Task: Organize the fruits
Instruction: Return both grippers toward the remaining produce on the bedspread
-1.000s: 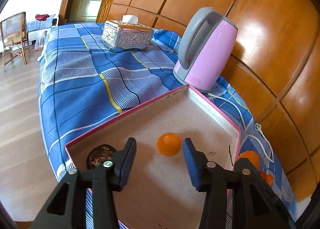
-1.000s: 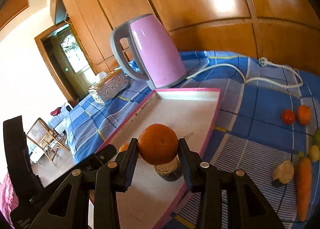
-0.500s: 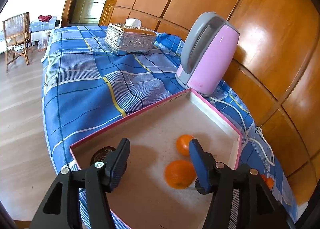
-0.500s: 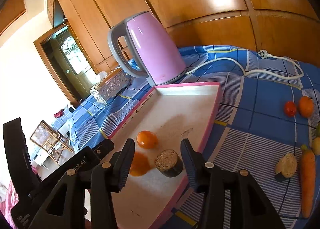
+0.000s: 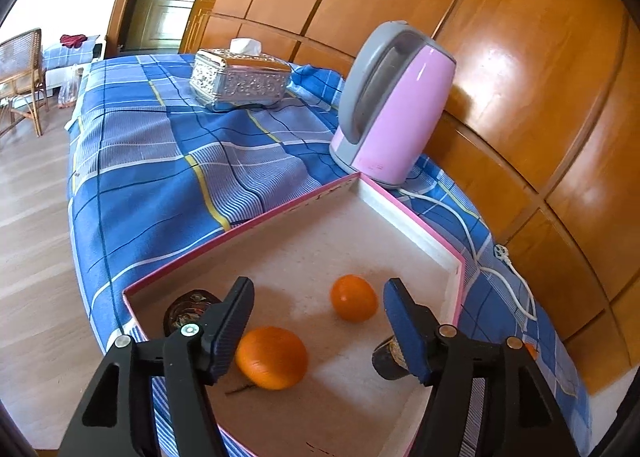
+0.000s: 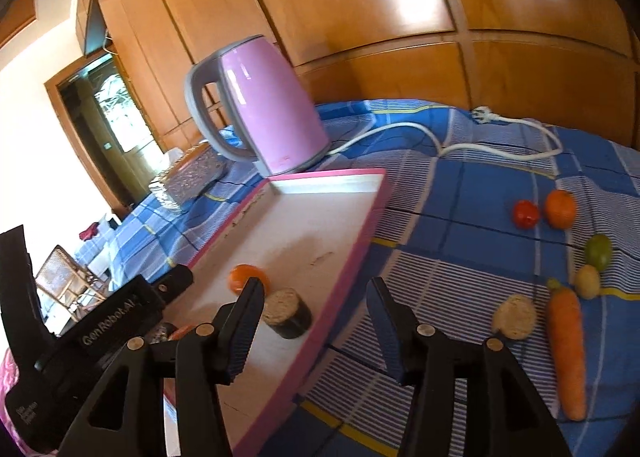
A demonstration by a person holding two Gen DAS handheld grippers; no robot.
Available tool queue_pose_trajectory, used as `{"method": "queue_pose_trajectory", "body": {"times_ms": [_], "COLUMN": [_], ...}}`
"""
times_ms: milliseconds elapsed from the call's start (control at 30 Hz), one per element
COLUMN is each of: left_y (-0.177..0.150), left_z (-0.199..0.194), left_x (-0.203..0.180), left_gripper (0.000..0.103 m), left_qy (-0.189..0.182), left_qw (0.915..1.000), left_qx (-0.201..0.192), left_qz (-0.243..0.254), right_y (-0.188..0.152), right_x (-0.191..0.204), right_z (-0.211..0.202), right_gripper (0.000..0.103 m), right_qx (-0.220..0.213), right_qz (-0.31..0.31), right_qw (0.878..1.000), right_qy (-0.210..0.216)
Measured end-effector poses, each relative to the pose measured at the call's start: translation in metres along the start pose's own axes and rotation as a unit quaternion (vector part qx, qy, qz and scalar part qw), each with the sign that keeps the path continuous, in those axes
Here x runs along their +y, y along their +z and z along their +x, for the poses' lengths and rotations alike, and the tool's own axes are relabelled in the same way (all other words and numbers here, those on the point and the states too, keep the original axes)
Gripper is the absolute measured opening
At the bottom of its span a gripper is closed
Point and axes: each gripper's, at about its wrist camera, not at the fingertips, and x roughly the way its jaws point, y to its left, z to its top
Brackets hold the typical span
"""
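A pink-rimmed tray (image 5: 416,213) (image 6: 372,213) lies on the blue checked cloth. Two oranges lie in it: a big one (image 5: 272,357) near the left finger and a smaller one (image 5: 354,298) (image 6: 245,276) farther in. A dark round piece (image 5: 386,361) (image 6: 286,311) sits by the tray's right rim, another dark one (image 5: 186,307) in its left corner. My left gripper (image 5: 318,331) is open and empty above the tray. My right gripper (image 6: 316,327) is open and empty over the tray's right edge. On the cloth lie an orange (image 6: 560,208), a tomato (image 6: 526,214), a green fruit (image 6: 599,251), a yellow fruit (image 6: 587,281), a carrot (image 6: 567,353) and a cut round piece (image 6: 514,316).
A pink kettle (image 5: 394,101) (image 6: 264,109) stands behind the tray, its white cord (image 6: 460,137) trailing over the cloth. A silver tissue box (image 5: 240,79) sits farther back. Wooden panelling runs along the right. The table edge drops to the floor at left.
My right gripper opened and let the big orange go into the tray; it rolled toward the left gripper. The right gripper has swung right, toward the tray's edge.
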Motion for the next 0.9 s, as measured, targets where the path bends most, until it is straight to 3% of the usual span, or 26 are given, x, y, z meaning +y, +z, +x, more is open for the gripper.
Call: {"method": "queue_pose_trajectory", "body": {"times_ms": [500, 900], "left_y": [-0.007, -0.019], "left_z": [0.0, -0.009], "left_x": [-0.017, -0.048], "left_gripper": [0.068, 0.068], "left_qy": [-0.019, -0.073], "left_qw": [0.9987, 0.9896], "left_qx": [0.013, 0.011], "left_qz": [0.046, 0.124], "right_y": [-0.009, -0.014], "right_x": [-0.032, -0.07], "right_z": [-0.027, -0.054], "right_gripper": [0.054, 0.054], "right_qx": [-0.008, -0.02], "right_qz": [0.035, 0.089], "right_qw": [0.997, 0.989], "right_qy": [-0.068, -0.12]}}
